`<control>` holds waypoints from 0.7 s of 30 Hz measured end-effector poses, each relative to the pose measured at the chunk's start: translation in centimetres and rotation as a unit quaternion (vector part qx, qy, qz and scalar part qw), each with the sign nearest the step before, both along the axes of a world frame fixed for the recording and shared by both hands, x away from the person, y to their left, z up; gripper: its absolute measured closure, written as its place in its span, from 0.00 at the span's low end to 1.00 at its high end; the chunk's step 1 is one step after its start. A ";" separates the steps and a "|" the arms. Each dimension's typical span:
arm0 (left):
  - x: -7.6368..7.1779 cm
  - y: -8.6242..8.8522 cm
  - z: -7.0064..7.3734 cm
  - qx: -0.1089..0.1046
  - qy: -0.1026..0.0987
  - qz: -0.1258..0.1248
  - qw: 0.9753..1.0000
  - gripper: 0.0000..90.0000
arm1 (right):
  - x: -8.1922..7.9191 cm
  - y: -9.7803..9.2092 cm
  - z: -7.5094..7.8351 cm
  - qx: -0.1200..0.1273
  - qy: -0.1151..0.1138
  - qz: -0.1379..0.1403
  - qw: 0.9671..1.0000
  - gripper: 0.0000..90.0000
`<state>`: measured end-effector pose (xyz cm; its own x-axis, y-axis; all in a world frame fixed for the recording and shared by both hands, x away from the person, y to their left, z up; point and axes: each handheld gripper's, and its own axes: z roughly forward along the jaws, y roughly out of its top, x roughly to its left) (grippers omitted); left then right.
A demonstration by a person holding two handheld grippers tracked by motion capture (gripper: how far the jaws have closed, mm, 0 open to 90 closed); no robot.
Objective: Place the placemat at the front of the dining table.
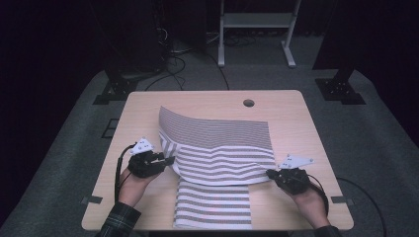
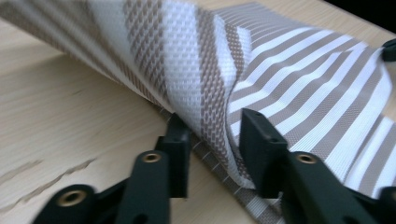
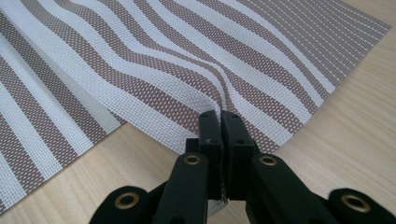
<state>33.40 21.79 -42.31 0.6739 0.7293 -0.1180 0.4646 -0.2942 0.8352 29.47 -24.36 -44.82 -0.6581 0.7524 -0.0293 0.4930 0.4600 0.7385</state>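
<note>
A brown-and-white striped woven mat (image 1: 217, 143) lies across the middle of the wooden table (image 1: 143, 108), its near edge lifted and rippled. A second striped piece (image 1: 212, 207) lies flat under it toward the front edge. My left gripper (image 1: 170, 160) is at the mat's raised left corner. In the left gripper view its jaws stand apart, open (image 2: 215, 140), with the curled mat (image 2: 187, 60) hanging between them. My right gripper (image 1: 269, 174) is at the mat's near right corner, shut (image 3: 219, 116) on the edge of the mat (image 3: 154, 70).
A round cable hole (image 1: 248, 102) sits near the table's far edge. Beyond the table are a white frame (image 1: 257, 29), black stands (image 1: 341, 84) and loose cables (image 1: 178, 69) on the grey floor. Bare wood shows left and right of the mat.
</note>
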 end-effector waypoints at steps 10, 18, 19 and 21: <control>-0.8 2.4 0.0 0.007 -0.017 0.033 0.999 0.30 | 0.0 -0.2 0.0 0.000 0.000 -0.004 1.000 0.98; -2.7 4.8 -0.3 0.000 -0.027 0.035 0.999 0.25 | 0.1 -0.1 -0.1 -0.004 0.002 -0.003 1.000 0.98; -3.0 4.8 -0.5 0.004 -0.024 0.027 0.999 0.25 | 0.1 -0.1 -0.1 -0.005 0.002 -0.003 1.000 0.98; -3.4 4.7 -1.0 0.018 -0.018 0.014 1.000 0.25 | 0.1 -0.1 -0.1 -0.004 0.002 -0.003 1.000 0.98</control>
<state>29.96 26.49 -43.31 0.6571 0.7509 -0.0666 0.4421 -0.3123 0.8408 29.54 -24.51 -44.90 -0.6542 0.7557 -0.0317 0.4990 0.4627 0.7328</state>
